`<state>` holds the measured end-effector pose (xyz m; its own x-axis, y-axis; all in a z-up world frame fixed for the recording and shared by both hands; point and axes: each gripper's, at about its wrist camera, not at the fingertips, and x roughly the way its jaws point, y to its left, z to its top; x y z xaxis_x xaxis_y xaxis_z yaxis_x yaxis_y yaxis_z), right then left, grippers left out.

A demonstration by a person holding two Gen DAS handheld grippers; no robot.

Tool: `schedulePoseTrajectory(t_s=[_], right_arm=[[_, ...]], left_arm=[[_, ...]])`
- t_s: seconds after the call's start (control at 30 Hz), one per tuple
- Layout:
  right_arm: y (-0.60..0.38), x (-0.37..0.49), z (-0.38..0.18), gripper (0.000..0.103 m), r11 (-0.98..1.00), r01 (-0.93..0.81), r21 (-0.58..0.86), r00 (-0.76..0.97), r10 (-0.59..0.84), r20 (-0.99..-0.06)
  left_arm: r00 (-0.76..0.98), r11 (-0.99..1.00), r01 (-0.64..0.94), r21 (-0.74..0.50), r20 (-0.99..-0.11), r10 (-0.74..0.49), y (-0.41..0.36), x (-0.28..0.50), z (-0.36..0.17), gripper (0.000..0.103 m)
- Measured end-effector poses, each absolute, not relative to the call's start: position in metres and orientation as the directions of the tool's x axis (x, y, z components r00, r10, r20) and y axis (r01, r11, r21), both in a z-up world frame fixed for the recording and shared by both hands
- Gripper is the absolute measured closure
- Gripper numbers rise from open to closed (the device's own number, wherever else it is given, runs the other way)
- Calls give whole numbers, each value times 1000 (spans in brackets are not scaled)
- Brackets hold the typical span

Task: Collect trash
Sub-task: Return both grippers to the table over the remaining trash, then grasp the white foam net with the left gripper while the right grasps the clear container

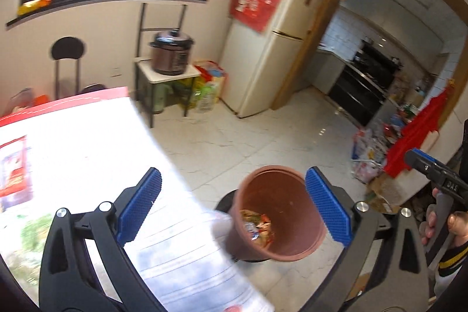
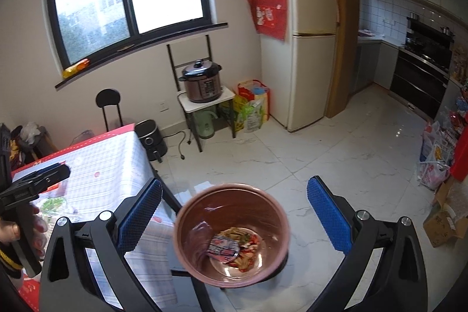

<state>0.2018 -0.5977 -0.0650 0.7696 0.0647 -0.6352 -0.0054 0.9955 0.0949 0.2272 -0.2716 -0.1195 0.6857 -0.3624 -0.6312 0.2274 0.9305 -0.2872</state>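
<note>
Right wrist view: right gripper (image 2: 234, 212) has its jaws spread wide, holding nothing. Directly below and between the fingers sits the brown bin (image 2: 232, 236), with wrappers (image 2: 223, 249) and food scraps already at its bottom. Left wrist view: left gripper (image 1: 232, 206) likewise wide apart and empty, bin just under its right finger, table (image 1: 87, 142) under its left. Judgement: some trash is binned; whether more remains on the table cannot be told.

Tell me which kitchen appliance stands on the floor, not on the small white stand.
The black air fryer beside the table stands on the floor. The pressure cooker sits on top of the white stand.
</note>
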Motion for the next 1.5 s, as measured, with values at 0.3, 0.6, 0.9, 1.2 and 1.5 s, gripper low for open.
schedulePoseTrajectory(t_s=[0.3, 0.6, 0.9, 1.2, 1.5], right_arm=[[-525, 213, -73, 5, 982, -127, 141, 736, 189, -651], [-427, 224, -77, 5, 952, -256, 167, 683, 300, -666], [-327, 215, -93, 5, 918, -359, 169, 597, 365, -714], [-220, 186, -124, 5, 866, -479, 146, 477, 396, -785], [-170, 162, -141, 5, 861, -492, 130, 428, 369, -825]], left_arm=[[748, 971, 22, -237, -640, -173, -154, 165, -109, 6], [748, 934, -263, -241, -663, 39, -1, 74, -117, 6], [690, 836, -484, -260, -701, 181, 113, -10, -145, 6], [663, 819, -474, -322, -743, 92, 128, -36, -188, 6], [634, 886, -281, -370, -764, -118, 102, -31, -227, 7]])
